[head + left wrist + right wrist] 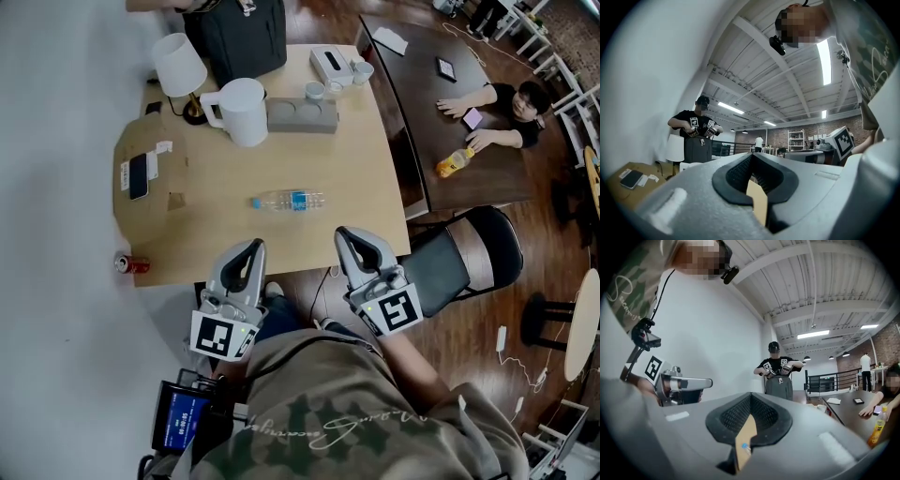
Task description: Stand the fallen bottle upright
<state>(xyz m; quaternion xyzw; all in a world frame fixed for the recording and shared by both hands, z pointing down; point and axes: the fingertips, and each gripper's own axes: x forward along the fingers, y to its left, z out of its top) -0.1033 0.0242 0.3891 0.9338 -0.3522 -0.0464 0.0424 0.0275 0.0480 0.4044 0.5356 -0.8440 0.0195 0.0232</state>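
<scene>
The bottle (288,200) lies on its side mid-bench (216,234), toward the front edge; nothing is done yet. My left fingers (254,247) and right fingers (349,236) are clenched on nothing, at that front edge, apart from the bottle; reaching, gripping and righting all remain.

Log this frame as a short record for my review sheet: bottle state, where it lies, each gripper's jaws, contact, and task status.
bottle: clear water bottle with a blue label, lying on its side
location: middle of the light wood table, apart from the other items
nearest item behind it: white pitcher, upright
left gripper: jaws together, empty, at the table's near edge
right gripper: jaws together, empty, at the table's near edge
contact with bottle: none
task status: bottle not yet upright
</scene>
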